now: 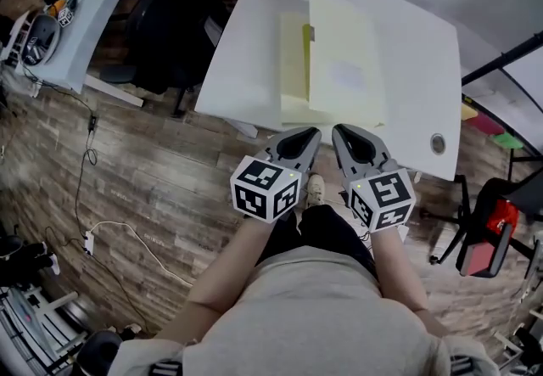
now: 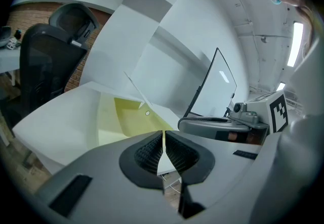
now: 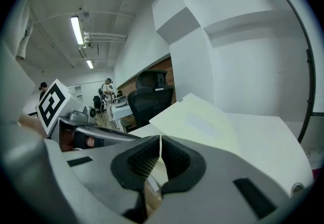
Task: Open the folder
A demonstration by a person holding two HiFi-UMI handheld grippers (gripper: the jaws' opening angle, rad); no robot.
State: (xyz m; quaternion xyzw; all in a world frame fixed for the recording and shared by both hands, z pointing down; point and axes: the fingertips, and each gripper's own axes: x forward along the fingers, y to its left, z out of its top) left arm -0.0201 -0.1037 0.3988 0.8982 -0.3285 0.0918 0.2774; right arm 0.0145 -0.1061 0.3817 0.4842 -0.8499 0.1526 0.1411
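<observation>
White table (image 1: 246,69) is carrying the pale yellow folder (image 1: 344,60) at its near edge, cover ajar, while left gripper (image 1: 311,133) and right gripper (image 1: 338,130) are hovering just short, jaws pressed together, apparently empty, risking shoving it across the slick top; office chair (image 1: 170,18), wood floor (image 1: 127,196) beyond.

Even, bright light from ceiling strips (image 3: 77,30); I see soft shadows only. Both gripper views bow strongly at their dark, vignetted edges.
</observation>
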